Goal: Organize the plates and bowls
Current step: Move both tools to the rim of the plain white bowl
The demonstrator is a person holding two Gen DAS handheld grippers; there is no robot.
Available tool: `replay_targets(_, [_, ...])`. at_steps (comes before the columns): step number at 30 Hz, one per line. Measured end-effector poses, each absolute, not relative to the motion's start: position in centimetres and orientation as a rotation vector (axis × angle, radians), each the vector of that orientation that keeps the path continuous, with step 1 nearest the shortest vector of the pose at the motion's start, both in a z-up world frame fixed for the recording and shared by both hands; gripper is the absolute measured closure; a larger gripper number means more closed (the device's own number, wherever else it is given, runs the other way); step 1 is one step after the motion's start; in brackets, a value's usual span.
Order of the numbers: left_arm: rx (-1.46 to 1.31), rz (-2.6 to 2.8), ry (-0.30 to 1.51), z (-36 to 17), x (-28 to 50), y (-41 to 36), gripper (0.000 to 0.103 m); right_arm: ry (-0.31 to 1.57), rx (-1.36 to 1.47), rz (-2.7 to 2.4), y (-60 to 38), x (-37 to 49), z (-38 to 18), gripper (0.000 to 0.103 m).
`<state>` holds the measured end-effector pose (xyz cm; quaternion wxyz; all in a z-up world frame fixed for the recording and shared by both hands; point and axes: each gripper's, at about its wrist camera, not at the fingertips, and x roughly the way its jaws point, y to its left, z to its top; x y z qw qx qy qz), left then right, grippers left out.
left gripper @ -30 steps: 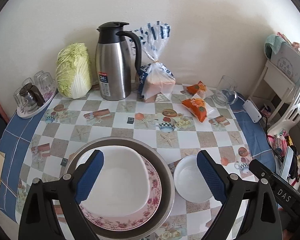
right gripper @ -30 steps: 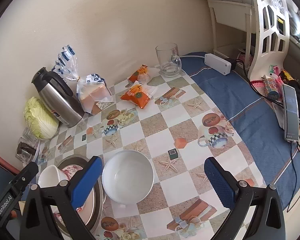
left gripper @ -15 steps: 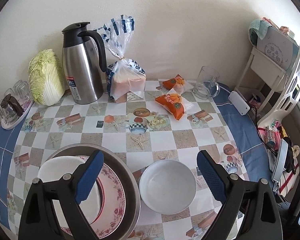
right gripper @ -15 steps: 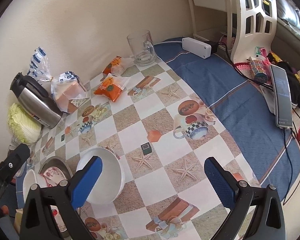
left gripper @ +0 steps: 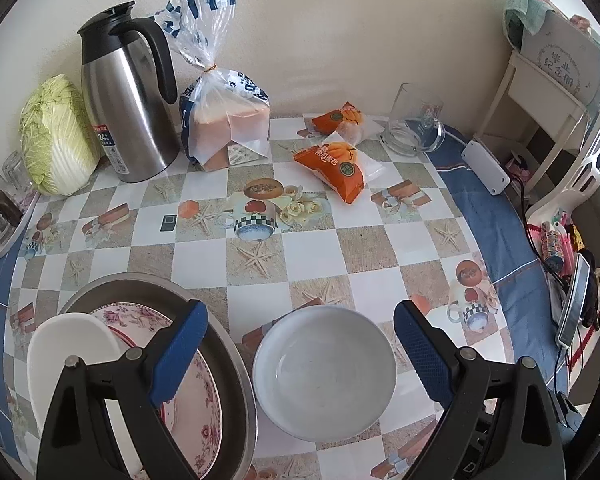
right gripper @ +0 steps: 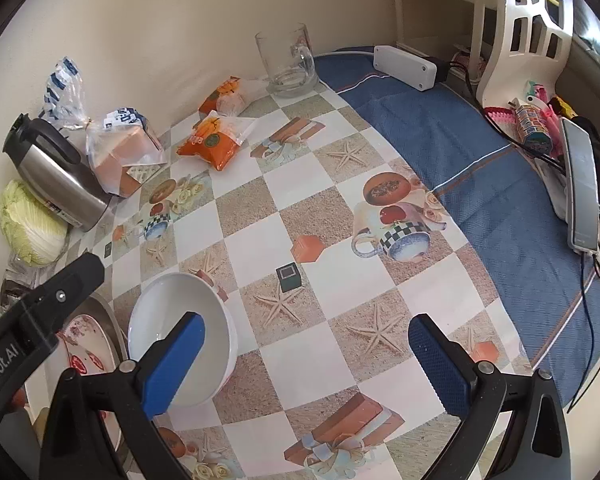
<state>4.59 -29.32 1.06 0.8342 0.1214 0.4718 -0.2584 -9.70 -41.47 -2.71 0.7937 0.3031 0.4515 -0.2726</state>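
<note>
A round white bowl (left gripper: 324,372) stands on the checked tablecloth, between the blue fingers of my open left gripper (left gripper: 300,352), which is above it and empty. Left of it a steel basin (left gripper: 240,376) holds a pink flowered plate (left gripper: 204,392) with a white dish (left gripper: 68,348) on top. In the right wrist view the white bowl (right gripper: 180,336) lies at lower left, partly behind my left finger. My right gripper (right gripper: 306,364) is open and empty over bare tablecloth to the bowl's right. The basin's edge (right gripper: 108,316) shows behind the left gripper's black arm.
At the back by the wall stand a cabbage (left gripper: 56,136), a steel thermos jug (left gripper: 128,96), a bagged loaf (left gripper: 224,120), two orange snack packs (left gripper: 336,164) and a glass mug (left gripper: 416,124). A glass tray (left gripper: 4,204) is far left. A white adapter (left gripper: 486,168), phone (right gripper: 580,188) and shelf lie right.
My left gripper has moved right from over the basin stack to over the white bowl. My right gripper has swung right, so the bowl now sits at its left finger.
</note>
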Motion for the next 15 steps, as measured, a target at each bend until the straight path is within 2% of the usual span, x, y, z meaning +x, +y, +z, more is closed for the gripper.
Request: replay_targets(15, [0.275,-0.533,1.055,-1.1,5.7,-29.4,0.009,1.086,0.616,-0.559,-40.3,-7.1,-6.1,0.0])
